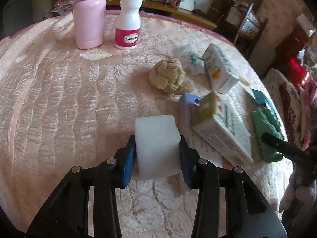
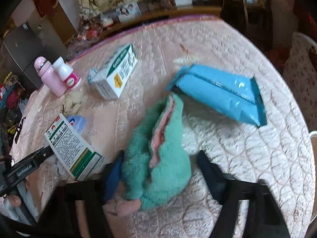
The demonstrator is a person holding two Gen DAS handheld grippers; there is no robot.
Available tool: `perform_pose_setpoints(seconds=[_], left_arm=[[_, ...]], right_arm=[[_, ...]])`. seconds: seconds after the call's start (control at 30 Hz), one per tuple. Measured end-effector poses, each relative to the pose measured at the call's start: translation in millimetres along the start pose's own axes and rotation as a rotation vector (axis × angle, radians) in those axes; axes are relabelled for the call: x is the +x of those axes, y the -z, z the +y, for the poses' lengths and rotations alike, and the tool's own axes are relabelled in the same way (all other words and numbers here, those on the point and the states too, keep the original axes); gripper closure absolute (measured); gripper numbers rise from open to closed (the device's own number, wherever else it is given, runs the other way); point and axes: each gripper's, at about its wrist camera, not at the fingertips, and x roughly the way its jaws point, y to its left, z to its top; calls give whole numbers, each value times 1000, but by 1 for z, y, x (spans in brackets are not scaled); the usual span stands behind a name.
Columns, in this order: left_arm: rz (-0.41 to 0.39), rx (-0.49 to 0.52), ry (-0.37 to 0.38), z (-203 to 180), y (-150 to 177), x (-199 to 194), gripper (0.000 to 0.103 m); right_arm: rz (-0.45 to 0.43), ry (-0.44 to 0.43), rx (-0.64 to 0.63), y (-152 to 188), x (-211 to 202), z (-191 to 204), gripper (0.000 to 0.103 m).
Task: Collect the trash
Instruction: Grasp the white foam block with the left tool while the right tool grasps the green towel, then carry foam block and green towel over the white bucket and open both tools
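A white foam block [image 1: 157,145] is pinched by the left gripper [image 1: 157,154] on the quilted pink tabletop [image 1: 59,99]; a fluffy green cloth [image 2: 156,158], at six o'clock, sits between the right gripper [image 2: 158,172] jaws, contact unclear. Crumbly foam could be dropped if squeezed unevenly.

Cluttered home bedroom (quilted mattress [image 1: 59,91])

Matt white foam block [image 1: 157,144], fluffy green cloth [image 2: 158,158] (pink-lined), glossy quilted satin tablecloth [image 1: 59,99]

"Caltrate" on white bottle [image 1: 127,22]; "WATERMELON FROST" on box [image 2: 72,147].
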Motion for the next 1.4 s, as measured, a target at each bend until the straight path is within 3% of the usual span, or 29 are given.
perform_pose_setpoints(seconds=[0.2,0.5,0.9,1.4], left_arm=[[-47,23,24,-11,11,-39,66],[-50,147,75,-82,31,-63,66],[-11,283,171,-177,51,-58,66],[12,436,277,-301,60,-38,66]], right_arm=[[-13,-50,-28,15,-30,1,53],[-51,-31,-40,46,-87,-21,53],[-96,-8,25,85,-140,-73,53],[-139,127,142,108,-188,-159,53]])
